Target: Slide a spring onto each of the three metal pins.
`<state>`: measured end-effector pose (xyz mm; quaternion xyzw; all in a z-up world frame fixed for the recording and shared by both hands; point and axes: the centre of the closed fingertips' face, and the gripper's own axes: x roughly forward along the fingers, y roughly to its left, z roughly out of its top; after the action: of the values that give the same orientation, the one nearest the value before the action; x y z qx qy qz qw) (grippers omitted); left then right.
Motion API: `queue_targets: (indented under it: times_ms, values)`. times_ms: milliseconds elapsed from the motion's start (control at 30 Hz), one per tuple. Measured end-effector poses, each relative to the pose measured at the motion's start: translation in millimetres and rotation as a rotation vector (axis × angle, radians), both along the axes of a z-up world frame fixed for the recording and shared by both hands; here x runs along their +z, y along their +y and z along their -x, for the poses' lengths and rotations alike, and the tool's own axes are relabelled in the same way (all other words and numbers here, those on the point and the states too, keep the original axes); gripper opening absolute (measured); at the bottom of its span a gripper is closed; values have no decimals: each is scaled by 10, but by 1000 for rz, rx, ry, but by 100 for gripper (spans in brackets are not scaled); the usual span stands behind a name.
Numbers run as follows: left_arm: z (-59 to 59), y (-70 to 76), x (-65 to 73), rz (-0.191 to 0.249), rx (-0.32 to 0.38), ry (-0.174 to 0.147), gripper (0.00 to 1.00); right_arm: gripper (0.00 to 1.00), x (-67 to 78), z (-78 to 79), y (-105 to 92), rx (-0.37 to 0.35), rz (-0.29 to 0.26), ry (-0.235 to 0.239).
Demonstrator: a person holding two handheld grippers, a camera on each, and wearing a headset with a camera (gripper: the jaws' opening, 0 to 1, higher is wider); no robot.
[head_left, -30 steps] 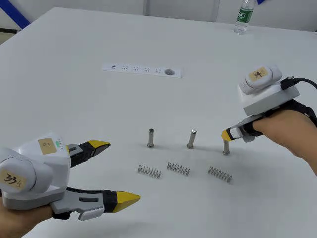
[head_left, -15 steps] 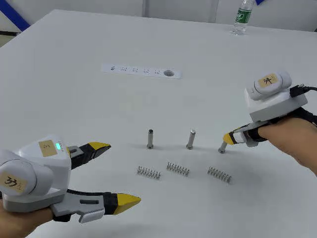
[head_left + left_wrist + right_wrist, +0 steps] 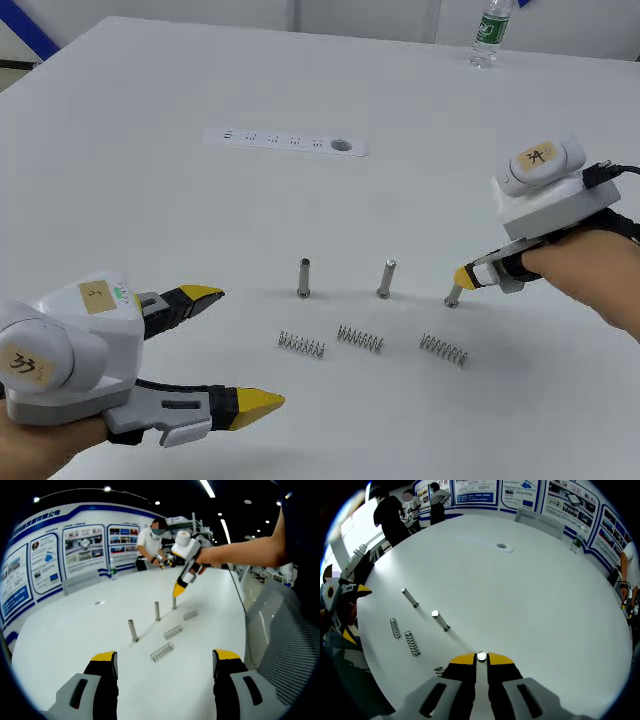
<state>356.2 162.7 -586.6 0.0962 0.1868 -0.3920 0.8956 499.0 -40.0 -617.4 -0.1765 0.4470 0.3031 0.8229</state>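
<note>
Three short metal pins stand in a row on the white table: the left pin (image 3: 304,277), the middle pin (image 3: 386,279) and the right pin (image 3: 453,295), which leans. My right gripper (image 3: 462,278) is shut on the leaning pin's head (image 3: 481,656). In front of the pins lie three springs (image 3: 301,345) (image 3: 360,339) (image 3: 443,350), flat on the table. My left gripper (image 3: 232,348) hovers at the near left, open and holding nothing, with the pins and springs (image 3: 162,651) ahead of its jaws.
A white power strip (image 3: 287,141) lies further back on the table. A water bottle (image 3: 490,32) stands near the far edge. People stand beyond the table (image 3: 152,545). Bare tabletop (image 3: 150,200) surrounds the parts.
The right pin stood upright a second ago and now leans, its head pinched in my right gripper, which has shifted slightly right. The left gripper, springs and other pins are unmoved.
</note>
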Motion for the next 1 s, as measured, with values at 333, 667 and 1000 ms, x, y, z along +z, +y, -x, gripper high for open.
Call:
queue_targets:
  times_ms: [333,667,1000]
  values:
    - [2,-34,-5,2,-6,0,79,10,8,12,15,36,19,-5]
    - [5,-35,-7,1,-6,0,79,14,22,39,26,50,11,-17]
    - [1,-63,-2,2,-12,-1,79,17,110,52,-10,55,10,-53]
